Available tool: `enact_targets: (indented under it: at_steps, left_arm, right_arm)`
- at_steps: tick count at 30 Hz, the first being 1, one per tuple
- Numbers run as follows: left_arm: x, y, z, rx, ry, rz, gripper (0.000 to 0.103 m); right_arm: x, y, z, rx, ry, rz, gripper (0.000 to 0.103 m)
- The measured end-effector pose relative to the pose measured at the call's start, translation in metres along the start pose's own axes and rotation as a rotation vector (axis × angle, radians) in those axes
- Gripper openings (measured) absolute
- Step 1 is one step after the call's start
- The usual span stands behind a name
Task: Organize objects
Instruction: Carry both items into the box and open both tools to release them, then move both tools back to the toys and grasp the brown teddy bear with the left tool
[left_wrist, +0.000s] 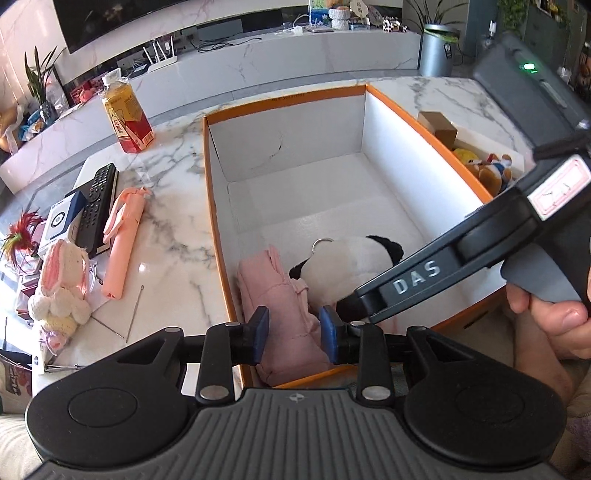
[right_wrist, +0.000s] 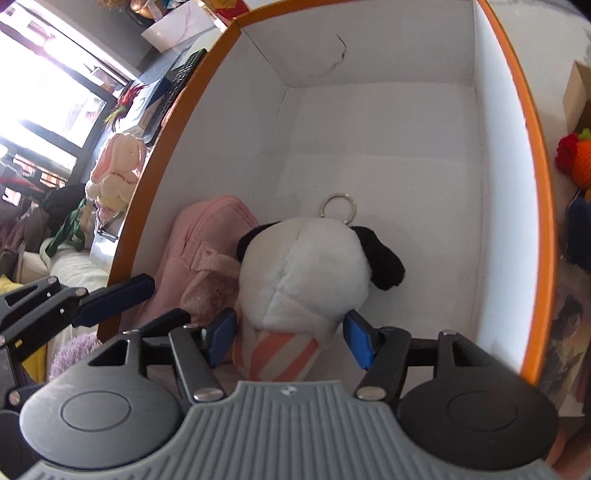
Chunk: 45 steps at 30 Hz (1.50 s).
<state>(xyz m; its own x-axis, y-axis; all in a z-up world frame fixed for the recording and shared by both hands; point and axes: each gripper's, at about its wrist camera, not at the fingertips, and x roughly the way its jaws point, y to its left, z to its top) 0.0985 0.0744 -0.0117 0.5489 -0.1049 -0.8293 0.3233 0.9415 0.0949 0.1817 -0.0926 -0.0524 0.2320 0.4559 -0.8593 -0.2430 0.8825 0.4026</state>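
A white box with an orange rim (left_wrist: 284, 99) stands on the marble table. In its near corner lie a pink pouch (left_wrist: 284, 295) and a white plush dog (left_wrist: 343, 266) with black ears and a key ring. My left gripper (left_wrist: 294, 335) hangs over the pouch with its blue pads apart, the pouch lying between them. In the right wrist view my right gripper (right_wrist: 291, 339) straddles the plush dog (right_wrist: 306, 266), a thin gap showing at each pad. The pouch (right_wrist: 207, 251) leans on the box's left wall (right_wrist: 177, 155). One finger (left_wrist: 406, 277) of the right gripper reaches in from the right.
Left of the box lie a tea bottle (left_wrist: 127, 118), a remote (left_wrist: 98, 201), a folded pink umbrella (left_wrist: 120, 240) and a crocheted rabbit (left_wrist: 62, 280). A small box of plush toys (left_wrist: 487, 170) stands to the right. A person's hand (left_wrist: 554, 321) grips the right handle.
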Motion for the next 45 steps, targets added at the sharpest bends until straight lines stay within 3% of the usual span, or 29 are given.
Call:
enact_targets:
  at_steps: [3,4,7,8,15,21,26,30,36,38,40,45]
  left_arm:
    - [-0.003,0.001,0.001,-0.013,-0.006,-0.008,0.036]
    - [-0.002,0.001,0.002,-0.019,-0.004,-0.009,0.034]
    - [0.003,0.001,0.002,-0.024,0.016,-0.016,0.026]
    - [0.005,0.001,0.001,-0.027,0.025,-0.019,0.026]
    - [0.004,0.003,0.001,-0.047,0.019,-0.014,0.026]
    - [-0.023,-0.009,0.013,-0.014,-0.080,-0.015,0.035]
    - [-0.040,-0.039,0.034,0.068,-0.177,-0.087,0.040]
    - [-0.036,-0.078,0.053,0.194,-0.223,-0.147,0.041]
    - [-0.007,-0.137,0.080,0.393,-0.219,-0.218,0.041]
    - [0.007,-0.156,0.090,0.454,-0.213,-0.230,0.045]
    - [0.027,-0.172,0.099,0.510,-0.210,-0.234,0.055]
    - [0.080,-0.200,0.113,0.649,-0.146,-0.216,0.058]
  right_arm:
    - [-0.017,0.004,-0.002,-0.040,-0.059,-0.025,0.072]
    - [-0.020,0.004,-0.002,-0.049,-0.070,-0.030,0.068]
    - [-0.018,0.000,0.000,-0.041,-0.054,-0.030,0.042]
    - [-0.016,-0.003,-0.001,-0.031,-0.043,-0.010,0.040]
    - [-0.017,-0.003,-0.008,-0.037,-0.051,-0.005,0.039]
    - [-0.053,0.003,-0.012,-0.084,-0.148,-0.032,0.041]
    - [-0.103,-0.018,-0.019,-0.059,-0.254,-0.055,0.041]
    - [-0.139,-0.055,-0.027,0.002,-0.322,-0.124,0.041]
    - [-0.161,-0.119,-0.039,0.121,-0.355,-0.251,0.045]
    - [-0.155,-0.138,-0.038,0.170,-0.348,-0.275,0.045]
    - [-0.151,-0.156,-0.037,0.212,-0.344,-0.284,0.045]
    - [-0.141,-0.193,-0.036,0.295,-0.339,-0.308,0.045]
